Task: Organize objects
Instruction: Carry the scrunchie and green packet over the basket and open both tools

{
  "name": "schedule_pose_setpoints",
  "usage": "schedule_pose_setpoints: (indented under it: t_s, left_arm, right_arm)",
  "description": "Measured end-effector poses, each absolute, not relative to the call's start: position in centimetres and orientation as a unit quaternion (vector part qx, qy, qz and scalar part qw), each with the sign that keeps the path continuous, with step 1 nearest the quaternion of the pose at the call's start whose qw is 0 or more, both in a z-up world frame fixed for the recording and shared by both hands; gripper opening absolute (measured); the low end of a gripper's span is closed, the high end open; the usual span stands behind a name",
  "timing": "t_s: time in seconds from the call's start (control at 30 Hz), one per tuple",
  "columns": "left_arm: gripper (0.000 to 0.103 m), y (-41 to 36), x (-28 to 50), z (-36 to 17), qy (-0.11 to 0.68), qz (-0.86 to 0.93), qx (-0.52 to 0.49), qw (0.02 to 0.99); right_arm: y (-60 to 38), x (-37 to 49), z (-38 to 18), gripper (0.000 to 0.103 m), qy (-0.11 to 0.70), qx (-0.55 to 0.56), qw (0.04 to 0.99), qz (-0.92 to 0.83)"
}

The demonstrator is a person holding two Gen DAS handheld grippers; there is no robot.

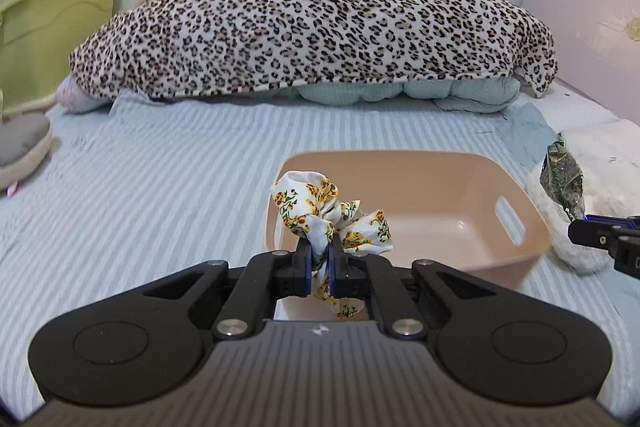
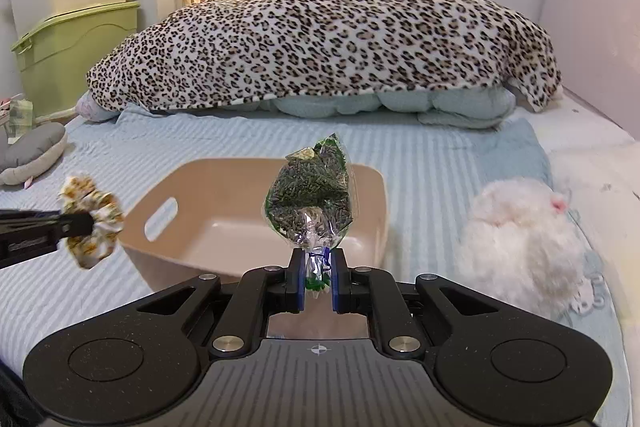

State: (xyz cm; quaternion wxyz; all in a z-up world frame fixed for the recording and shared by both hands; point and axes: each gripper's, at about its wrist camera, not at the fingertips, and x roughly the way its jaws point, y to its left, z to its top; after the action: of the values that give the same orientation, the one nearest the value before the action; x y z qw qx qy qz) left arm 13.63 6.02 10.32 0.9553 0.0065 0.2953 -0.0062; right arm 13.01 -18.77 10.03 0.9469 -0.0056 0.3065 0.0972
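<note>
Nothing has landed in the basin [image 1: 460, 227] yet; its tan inside looks bare from both sides, so the sorting is barely begun.

To the left of the basin, the left gripper [image 1: 319, 259] has its jaws clamped on a flowered hair scrunchie [image 1: 320, 211], held in the air just over the basin's near-left rim. Over the basin's near edge, the right gripper [image 2: 316, 267] has its jaws pinched on the twisted neck of a clear packet of dark pellets [image 2: 310, 199], and the packet stands up above the rim. Both things seem a short drop away from going in.

Right of the basin, a fluffy white toy [image 2: 524, 239] lies on the striped bed sheet [image 2: 420, 151], untouched; I'd guess it goes in too, though the blur there makes it hard to say what it is. Behind the basin, a leopard-print blanket [image 2: 320, 39] is heaped.
</note>
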Motion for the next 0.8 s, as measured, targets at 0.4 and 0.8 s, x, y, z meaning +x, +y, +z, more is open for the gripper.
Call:
schedule_pose_setpoints:
  t_s: [0.4,0.8]
  left_arm:
    - [0.009,2.7,22.1,6.2,0.319,0.015,0.046,0.947]
    - [0.052,1.7,22.8,3.7,0.356,-0.004,0.053,0.933]
  right_arm:
    - [-15.3,19.5,7.8,0.011,0.328,-0.033,0.939,0.101]
    - [-15.2,20.5,4.3,0.031,0.383,-0.038,0.917,0.102]
